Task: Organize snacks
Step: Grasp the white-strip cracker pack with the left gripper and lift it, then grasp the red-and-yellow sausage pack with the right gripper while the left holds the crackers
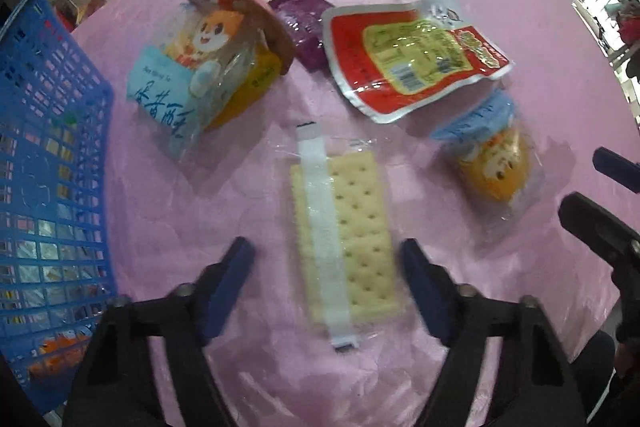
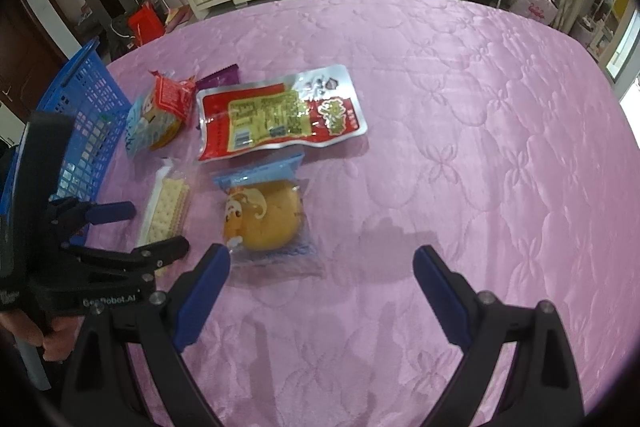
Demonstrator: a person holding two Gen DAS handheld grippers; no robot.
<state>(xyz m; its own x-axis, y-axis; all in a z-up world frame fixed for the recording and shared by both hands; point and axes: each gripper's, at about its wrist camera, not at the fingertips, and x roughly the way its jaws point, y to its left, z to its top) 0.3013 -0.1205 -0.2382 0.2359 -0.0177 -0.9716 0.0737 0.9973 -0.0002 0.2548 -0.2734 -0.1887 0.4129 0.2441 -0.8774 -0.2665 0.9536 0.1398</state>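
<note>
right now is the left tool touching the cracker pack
Apart. The left wrist view shows pink cloth between each finger of the left tool and the cracker pack.

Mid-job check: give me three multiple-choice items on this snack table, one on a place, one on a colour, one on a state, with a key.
1. The cracker pack lies:
A. inside the basket
B. between the left hand-held gripper's fingers
C. on top of the red pouch

2. The basket is:
A. blue
B. green
C. white

3. The right hand-held gripper is:
A. shut on a bun
B. shut and empty
C. open and empty

Key:
1 B, the left hand-held gripper has a blue finger on each side of the pack, not yet pressing.
2 A, blue mesh walls.
3 C, only the pink tablecloth shows between its fingers.
</note>
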